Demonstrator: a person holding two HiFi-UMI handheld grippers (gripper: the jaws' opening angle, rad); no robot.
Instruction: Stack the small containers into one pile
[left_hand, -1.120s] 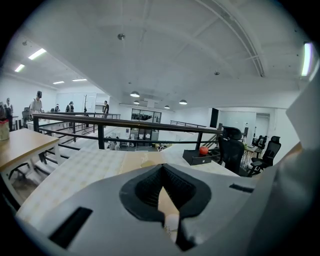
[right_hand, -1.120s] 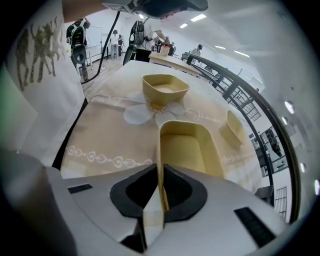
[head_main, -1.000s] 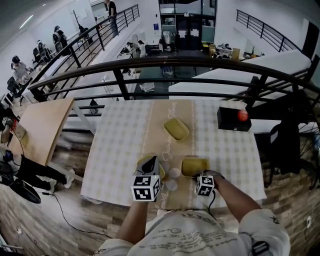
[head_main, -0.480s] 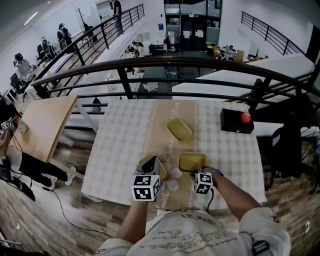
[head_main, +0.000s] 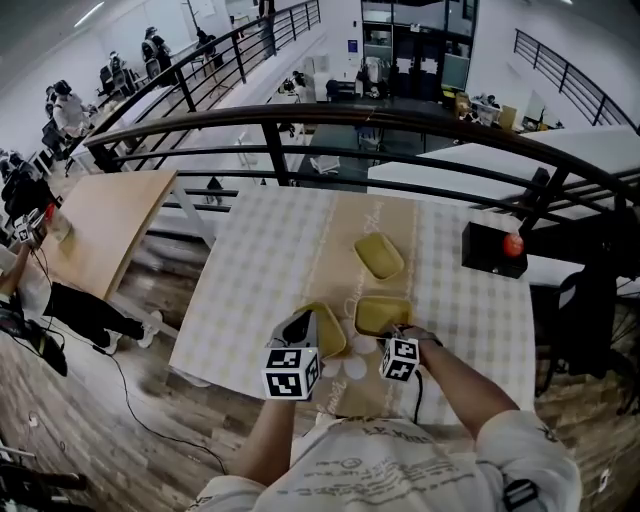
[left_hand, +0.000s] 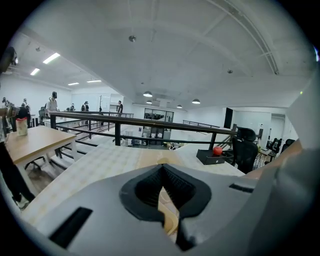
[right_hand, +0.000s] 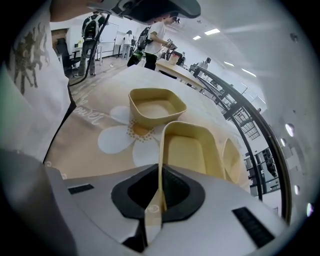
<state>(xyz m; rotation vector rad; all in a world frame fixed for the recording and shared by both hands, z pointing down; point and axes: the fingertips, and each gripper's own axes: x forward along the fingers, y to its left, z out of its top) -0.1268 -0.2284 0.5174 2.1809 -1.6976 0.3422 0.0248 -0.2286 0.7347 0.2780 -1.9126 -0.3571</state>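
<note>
Item 1: near-right container (head_main: 383, 315), yellow, shallow, rounded-square, empty. Lower centre of the head view, on the beige runner of the table (head_main: 250, 290). The right gripper (right_hand: 160, 182) is pinched tight on its near wall, and the thin rim stands upright between the pads.

Item 2: near-left container (head_main: 325, 330), same kind, interior bare in the right gripper view. It sits just beside item 1, to its left, over a white flower print (right_hand: 117, 137). The left gripper (left_hand: 164, 187) is narrowed onto a thin yellow wall of it.

Item 3: far container (head_main: 379, 256), same kind, empty. Above item 1 in the head view, apart from both, ungripped.

Item 4: black box (head_main: 490, 252), right edge of the table, with a red ball (head_main: 512, 244) on top.
</note>
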